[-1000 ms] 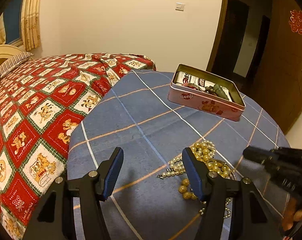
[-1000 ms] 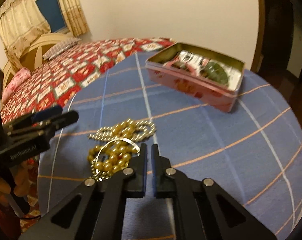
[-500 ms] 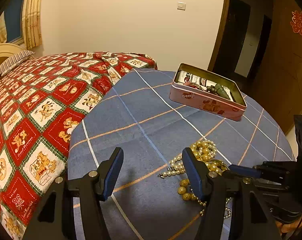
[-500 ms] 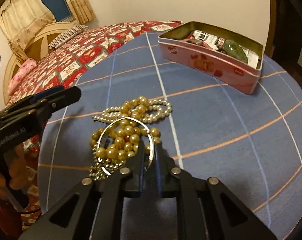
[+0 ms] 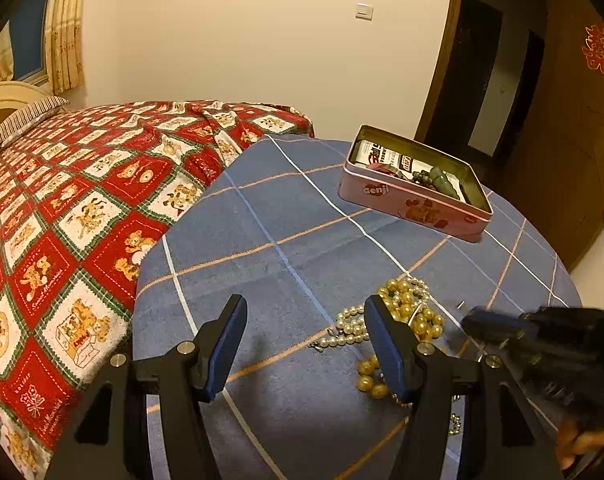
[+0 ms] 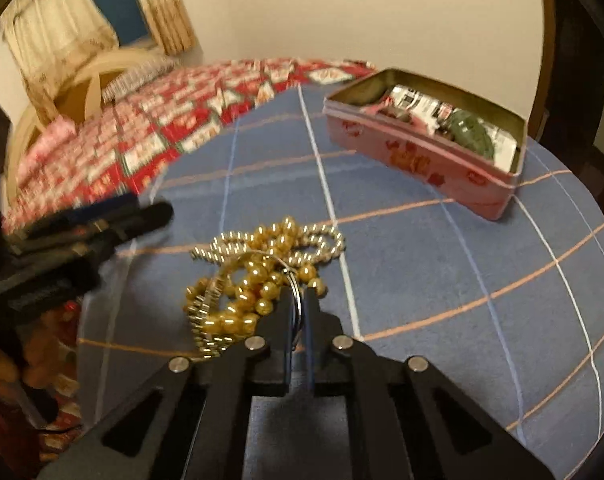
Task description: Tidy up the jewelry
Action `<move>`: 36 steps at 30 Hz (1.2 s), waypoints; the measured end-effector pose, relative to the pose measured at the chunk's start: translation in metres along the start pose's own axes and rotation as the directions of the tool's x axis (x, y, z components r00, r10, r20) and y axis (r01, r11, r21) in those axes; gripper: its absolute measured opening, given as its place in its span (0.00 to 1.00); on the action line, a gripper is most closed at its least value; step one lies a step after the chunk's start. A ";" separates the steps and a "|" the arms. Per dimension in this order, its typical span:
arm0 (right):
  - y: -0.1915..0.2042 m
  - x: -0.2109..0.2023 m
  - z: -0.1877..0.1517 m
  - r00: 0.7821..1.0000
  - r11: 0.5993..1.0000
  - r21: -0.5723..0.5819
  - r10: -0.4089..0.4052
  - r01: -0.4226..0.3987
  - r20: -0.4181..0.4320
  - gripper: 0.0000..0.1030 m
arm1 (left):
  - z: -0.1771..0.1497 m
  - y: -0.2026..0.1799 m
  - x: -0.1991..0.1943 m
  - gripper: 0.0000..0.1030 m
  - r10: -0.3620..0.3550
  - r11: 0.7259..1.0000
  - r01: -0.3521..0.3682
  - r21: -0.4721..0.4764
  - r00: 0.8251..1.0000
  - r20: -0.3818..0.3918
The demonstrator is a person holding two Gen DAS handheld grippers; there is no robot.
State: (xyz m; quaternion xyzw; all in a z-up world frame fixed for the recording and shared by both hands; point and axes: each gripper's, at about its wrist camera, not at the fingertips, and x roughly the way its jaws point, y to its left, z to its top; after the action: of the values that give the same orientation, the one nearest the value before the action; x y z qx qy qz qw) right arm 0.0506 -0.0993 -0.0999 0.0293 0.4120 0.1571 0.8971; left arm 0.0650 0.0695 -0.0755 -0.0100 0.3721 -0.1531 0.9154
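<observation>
Over the blue checked tablecloth (image 6: 441, 264) | our right gripper (image 6: 298, 300) pinches the thin silver bangle (image 6: 296, 284) atop the gold bead pile (image 6: 246, 284) | left gripper (image 5: 305, 344) gapes empty nearby | we'd lift slow so beads don't snag | then into the pink rectangular tin (image 6: 429, 160)

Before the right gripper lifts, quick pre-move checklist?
1. Right gripper shut on thin silver bangle: ok.
2. Bangle free of gold bead strand: cannot tell, beads crowd it.
3. Pink rectangular tin open, lid off: ok.
4. Path across blue checked tablecloth to tin unobstructed: ok.
5. Left gripper open, holding nothing: ok.
</observation>
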 end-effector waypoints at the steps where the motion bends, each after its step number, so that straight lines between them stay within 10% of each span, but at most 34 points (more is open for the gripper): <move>1: -0.004 -0.006 0.001 1.000 1.000 0.014 0.001 -0.002 0.018 0.08 | 0.000 -0.002 0.000 0.60 -0.006 1.000 0.006 0.004 1.000 0.000; 19: -0.065 -0.042 0.004 0.989 0.970 0.241 -0.056 0.023 0.134 0.08 | -0.007 -0.074 0.048 0.60 -0.154 0.983 0.168 0.071 0.973 -0.171; 23: -0.069 -0.043 0.005 0.989 0.971 0.239 -0.060 0.026 0.137 0.08 | -0.007 -0.079 0.051 0.32 -0.182 0.977 0.199 0.072 0.964 -0.194; 33: -0.109 -0.041 -0.005 0.986 0.941 0.328 -0.127 0.086 0.105 0.09 | 0.006 -0.054 0.030 0.21 -0.213 0.977 0.213 -0.004 0.974 -0.079; 36: -0.119 -0.038 -0.010 0.987 0.931 0.352 -0.135 0.096 0.089 0.10 | 0.019 -0.044 0.007 0.00 -0.245 0.969 0.245 -0.023 0.970 0.000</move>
State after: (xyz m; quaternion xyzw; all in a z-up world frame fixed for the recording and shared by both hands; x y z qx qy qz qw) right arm 0.0508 -0.2243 -0.1004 0.1710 0.3833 0.0271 0.9072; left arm 0.0712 0.0238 -0.0608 -0.0663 0.3709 -0.2605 0.8889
